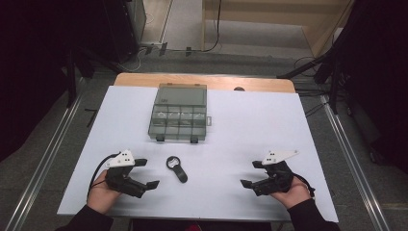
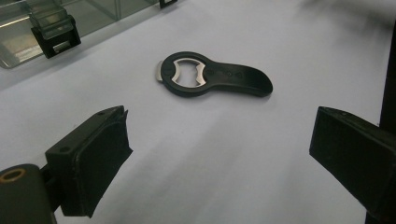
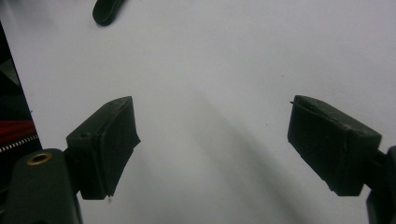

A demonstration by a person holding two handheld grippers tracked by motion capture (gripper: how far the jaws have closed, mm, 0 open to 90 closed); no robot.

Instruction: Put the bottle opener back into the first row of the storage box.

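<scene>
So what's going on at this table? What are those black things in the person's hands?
A person sits at a white table holding a two-jaw gripping tool in each hand. The left tool and the right tool both rest near the table's front edge, jaws wide open, holding nothing. A black bottle opener lies untouched on the table between them, closer to the left tool. Farther back sits a clear compartment box, lid shut. Nothing is being handled yet.
</scene>
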